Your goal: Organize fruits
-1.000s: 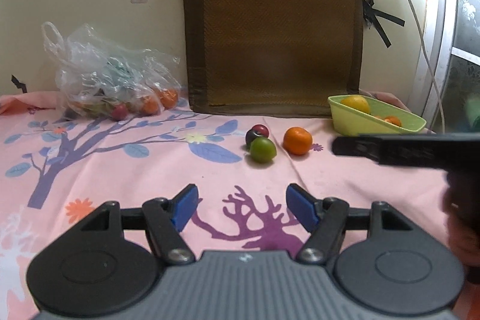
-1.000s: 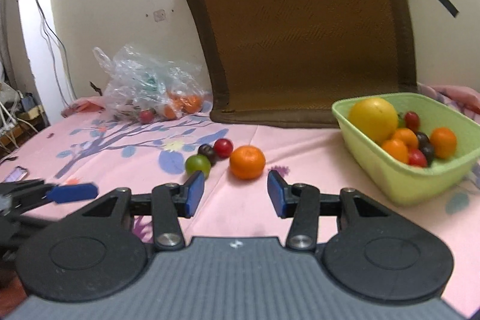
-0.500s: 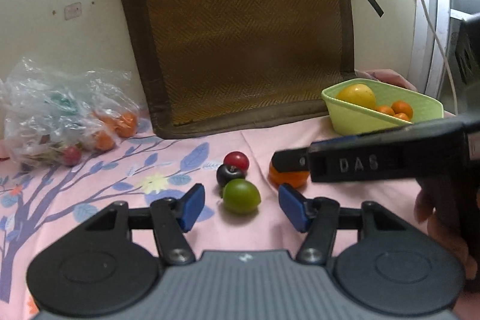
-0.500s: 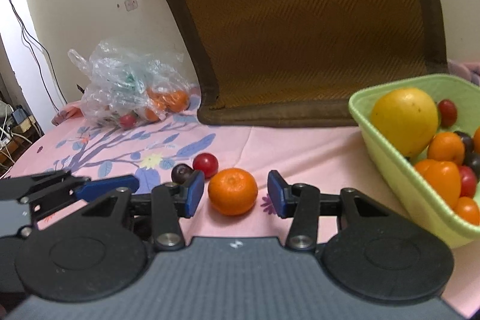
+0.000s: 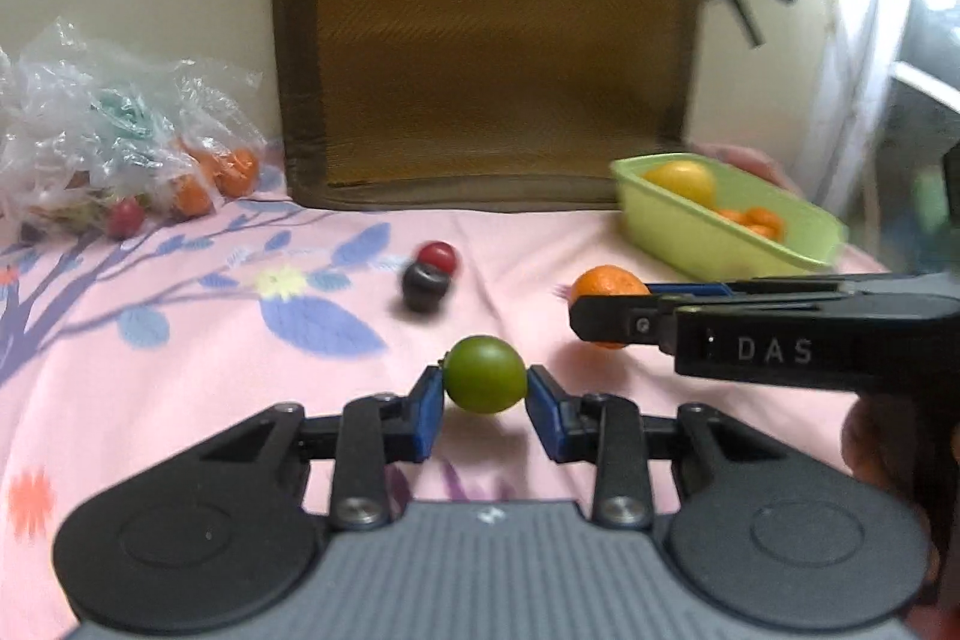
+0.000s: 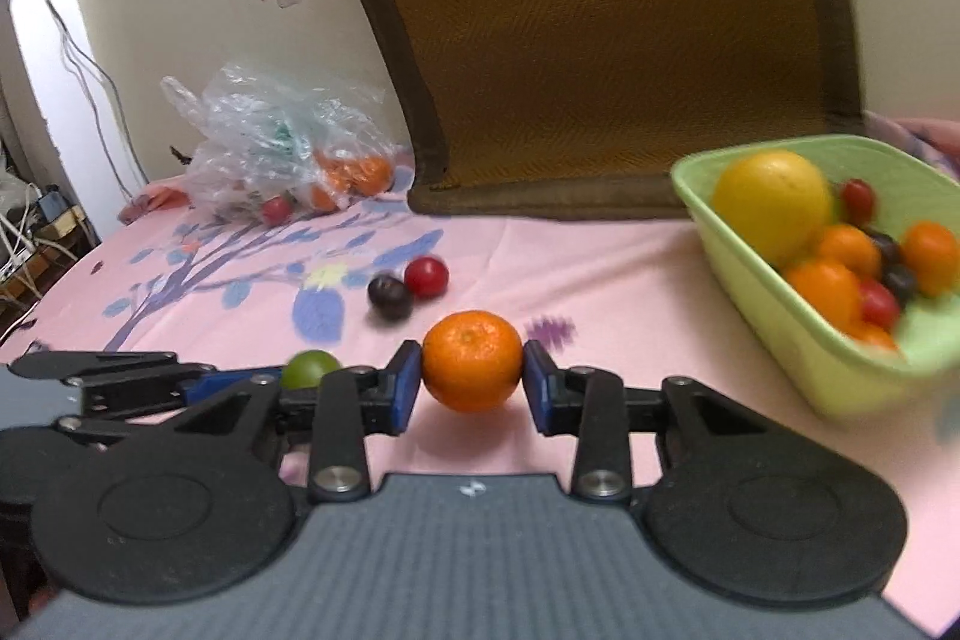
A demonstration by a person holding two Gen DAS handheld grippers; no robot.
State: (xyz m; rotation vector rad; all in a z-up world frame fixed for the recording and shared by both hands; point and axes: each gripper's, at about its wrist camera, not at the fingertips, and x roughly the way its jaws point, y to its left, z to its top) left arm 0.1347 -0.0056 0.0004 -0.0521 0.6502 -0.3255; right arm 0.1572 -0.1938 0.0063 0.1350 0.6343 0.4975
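Pink cloth [image 5: 150, 400] printed with blue-leaved branches covers the surface, and a brown woven mat [image 5: 486, 28] leans against the pale wall behind it.

Far off to the left of both grippers, at the back by the wall, sits a crumpled clear plastic bag [image 5: 114, 142] with orange and red fruit showing through it.

The left gripper [image 5: 485, 403] is clamped on a green fruit [image 5: 485, 382], one blue pad pressed to each side of it; a shadow lies on the cloth beneath the fruit. Ahead of it and slightly left lie a dark plum [image 5: 425, 285] and a red plum [image 5: 438, 257], touching each other, the red one farther away. Both are blurred in the left wrist view.

To the right of the left gripper, the right gripper [image 6: 471, 388] grips an orange [image 6: 472, 361] squarely between its pads. From the right wrist view the two plums lie ahead and to its left, and the green fruit shows low at its left, beside the other tool's fingers. A hand [image 5: 888, 448] holding the right tool's handle shows at the right edge of the left wrist view.

Ahead and to the right of the right gripper stands a light green basket [image 6: 774, 328], holding a large yellow fruit [image 6: 771, 202], several oranges and some small red and dark plums.
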